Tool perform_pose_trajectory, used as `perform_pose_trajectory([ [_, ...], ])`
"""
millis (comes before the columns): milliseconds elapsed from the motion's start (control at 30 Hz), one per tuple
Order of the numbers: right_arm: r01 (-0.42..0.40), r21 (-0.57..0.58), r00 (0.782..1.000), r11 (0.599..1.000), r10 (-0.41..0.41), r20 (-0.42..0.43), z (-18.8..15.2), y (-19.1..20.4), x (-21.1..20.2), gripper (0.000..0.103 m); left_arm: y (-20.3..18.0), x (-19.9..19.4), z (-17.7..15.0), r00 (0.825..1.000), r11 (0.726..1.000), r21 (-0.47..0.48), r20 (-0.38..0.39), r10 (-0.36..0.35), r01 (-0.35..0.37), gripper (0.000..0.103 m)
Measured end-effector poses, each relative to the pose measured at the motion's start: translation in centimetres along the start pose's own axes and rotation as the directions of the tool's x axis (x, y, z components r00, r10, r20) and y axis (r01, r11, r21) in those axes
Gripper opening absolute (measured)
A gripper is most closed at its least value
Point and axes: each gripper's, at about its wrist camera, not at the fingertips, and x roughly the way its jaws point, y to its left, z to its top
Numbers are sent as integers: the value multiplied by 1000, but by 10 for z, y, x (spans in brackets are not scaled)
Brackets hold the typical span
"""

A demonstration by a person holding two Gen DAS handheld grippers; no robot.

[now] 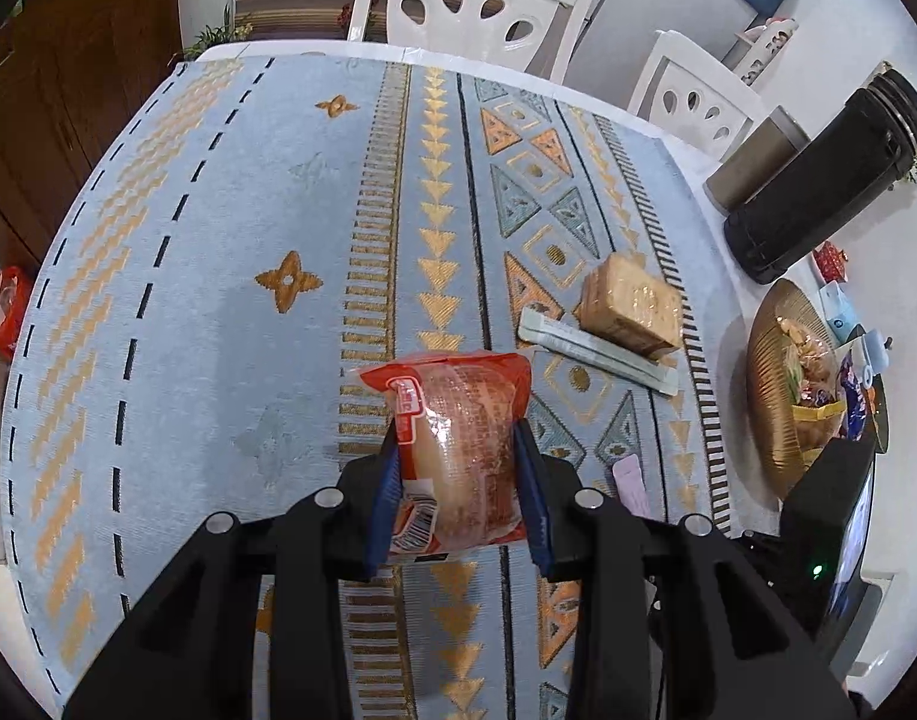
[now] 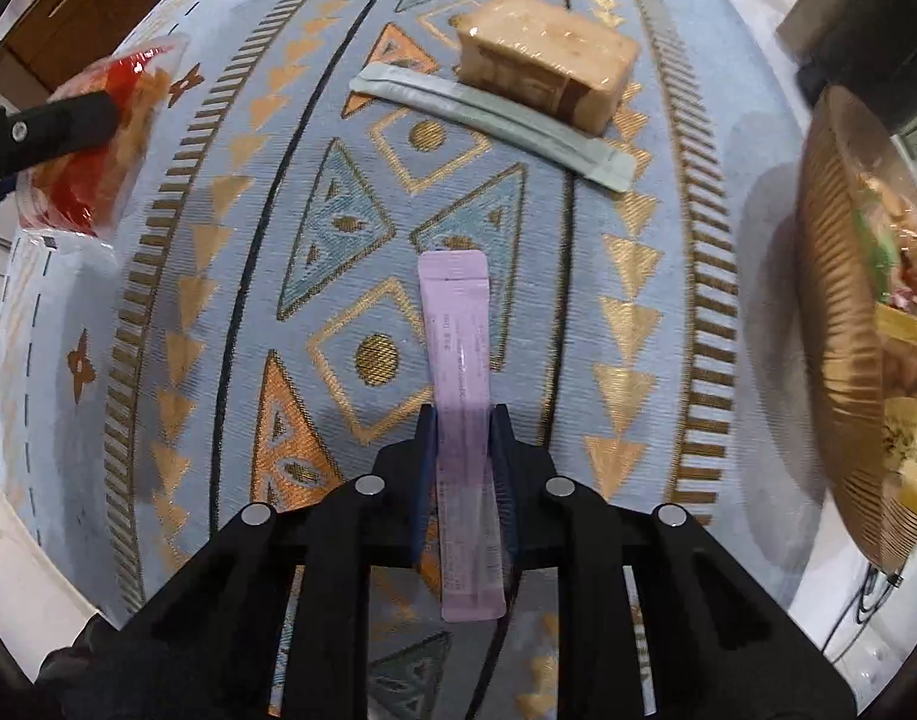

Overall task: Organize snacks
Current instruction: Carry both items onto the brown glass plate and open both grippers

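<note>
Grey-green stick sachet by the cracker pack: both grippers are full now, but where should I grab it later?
Take the grey-green stick sachet at its free end, the one nearest the gold plate. Come from above with the jaws across its narrow width. It lies flat on the tablecloth, and the cracker pack seems to crowd its middle, so that end is likely clearest.

Bench [image 1: 230, 312]: cracker block [image 1: 632, 306] lay toward the right, touching a stick sachet [image 1: 596, 351] just before it. Plate [image 1: 770, 384] of snacks stood at the right edge; two flasks [image 1: 830, 180] behind it. Wrapped bun [image 1: 458, 450] sat between the left tool [image 1: 458, 468] fingers; second sachet [image 2: 458, 360] between the right tool [image 2: 463, 438] fingers.
</note>
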Motion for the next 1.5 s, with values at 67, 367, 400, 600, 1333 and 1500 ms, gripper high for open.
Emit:
perform_pose_trajectory([
  [67,-14,11,1000,1000,14,19,-1,-2,-13,19,-4,-6,1,1000,1000,2,12,-3,3,33],
  [367,45,14,987,999,-47,157,5,-29,-86,19,-47,-31,12,995,998,61,95,-9,4,33],
  [400,54,19,983,998,-57,172,7,-34,-95,19,-56,-33,13,994,997,77,106,-13,5,33],
  [600,74,64,970,995,-86,229,15,-78,-127,19,-109,-41,22,987,988,147,145,-66,45,33],
  [1333,-230,382,924,895,77,375,50,-296,-189,21,-295,14,50,975,928,334,90,-205,165,33],
  [1500,-278,387,916,879,120,383,53,-300,-179,68,-306,30,48,977,921,354,71,-202,165,73],
])
